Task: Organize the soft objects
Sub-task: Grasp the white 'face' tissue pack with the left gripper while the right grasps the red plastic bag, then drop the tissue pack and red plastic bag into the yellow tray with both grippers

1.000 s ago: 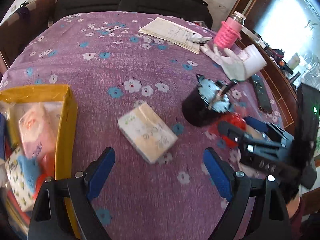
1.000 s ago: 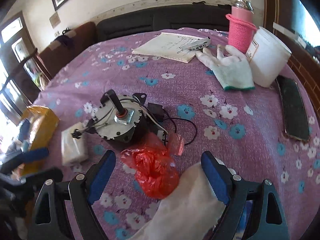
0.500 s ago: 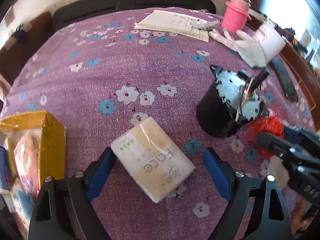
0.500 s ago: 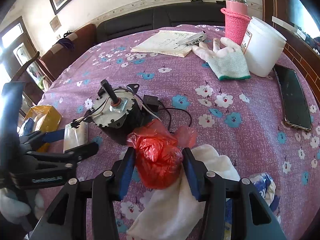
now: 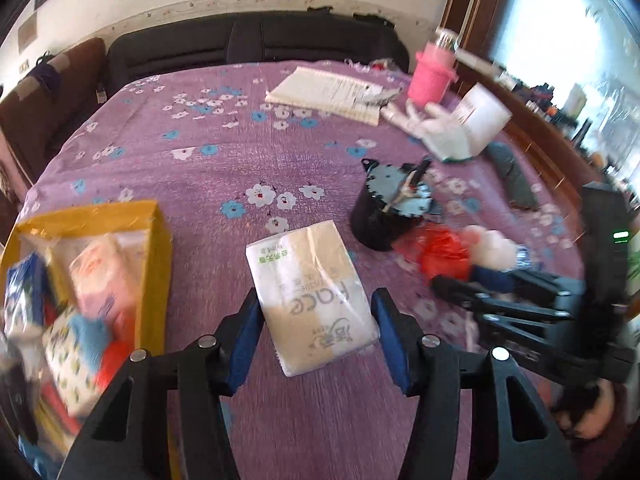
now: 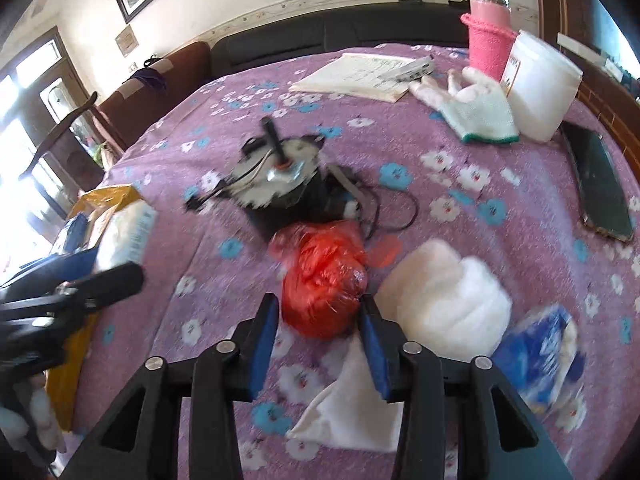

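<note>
My left gripper (image 5: pixel 316 312) is shut on a cream tissue pack (image 5: pixel 310 292) and holds it over the purple floral tablecloth. The yellow box (image 5: pixel 154 256) with several soft packs lies at the left. My right gripper (image 6: pixel 318 316) is shut on a red plastic bag (image 6: pixel 322 284). A white cloth (image 6: pixel 444 292) and a blue-white pack (image 6: pixel 540 352) lie right of it. The left gripper (image 6: pixel 80 284) with the tissue pack (image 6: pixel 128 232) shows at the left of the right wrist view. The right gripper (image 5: pixel 500 300) shows at the right of the left wrist view.
A black motor (image 6: pixel 284 180) with wires stands behind the red bag. At the far side lie a notebook (image 6: pixel 360 74), a white glove (image 6: pixel 472 108), a pink bottle (image 6: pixel 490 36), a white tub (image 6: pixel 540 84) and a phone (image 6: pixel 600 188). A dark sofa stands beyond the table.
My left gripper closed on the tissue pack. My right gripper, shut on the red bag half a second ago, has pulled it a little away from the motor.
</note>
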A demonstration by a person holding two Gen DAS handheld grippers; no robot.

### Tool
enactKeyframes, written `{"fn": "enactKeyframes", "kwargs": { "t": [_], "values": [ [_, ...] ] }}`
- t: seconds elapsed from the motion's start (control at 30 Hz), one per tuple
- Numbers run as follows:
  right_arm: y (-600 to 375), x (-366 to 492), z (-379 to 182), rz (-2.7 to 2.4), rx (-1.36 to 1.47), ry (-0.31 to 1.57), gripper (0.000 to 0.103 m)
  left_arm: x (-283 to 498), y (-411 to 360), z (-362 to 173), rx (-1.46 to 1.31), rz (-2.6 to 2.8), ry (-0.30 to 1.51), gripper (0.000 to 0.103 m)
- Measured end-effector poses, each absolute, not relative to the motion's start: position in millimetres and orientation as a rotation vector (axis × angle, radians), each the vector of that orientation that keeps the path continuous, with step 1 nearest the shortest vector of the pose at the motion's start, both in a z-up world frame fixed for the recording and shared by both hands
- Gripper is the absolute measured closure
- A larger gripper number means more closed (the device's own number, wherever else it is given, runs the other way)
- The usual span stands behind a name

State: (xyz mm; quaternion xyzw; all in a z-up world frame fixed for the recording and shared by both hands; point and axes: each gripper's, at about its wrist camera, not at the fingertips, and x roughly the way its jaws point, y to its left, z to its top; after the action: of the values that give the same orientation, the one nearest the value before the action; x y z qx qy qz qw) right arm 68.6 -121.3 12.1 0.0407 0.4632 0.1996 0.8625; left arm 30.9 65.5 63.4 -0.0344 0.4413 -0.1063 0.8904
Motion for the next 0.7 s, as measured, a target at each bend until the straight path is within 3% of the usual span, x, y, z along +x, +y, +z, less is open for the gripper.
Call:
{"fn": "enactKeyframes", "kwargs": {
  "t": [0.4, 0.7],
  "values": [
    [-102, 19, 37, 0.502, 0.09, 0.938, 0.065, -71, 167, 109, -0.245, -0.155, 0.763, 0.049],
    [-54, -16, 71, 0.609, 0.034, 0.885, 0.066, -117, 250, 82, -0.344, 0.007, 0.798, 0.049]
  ]
}}
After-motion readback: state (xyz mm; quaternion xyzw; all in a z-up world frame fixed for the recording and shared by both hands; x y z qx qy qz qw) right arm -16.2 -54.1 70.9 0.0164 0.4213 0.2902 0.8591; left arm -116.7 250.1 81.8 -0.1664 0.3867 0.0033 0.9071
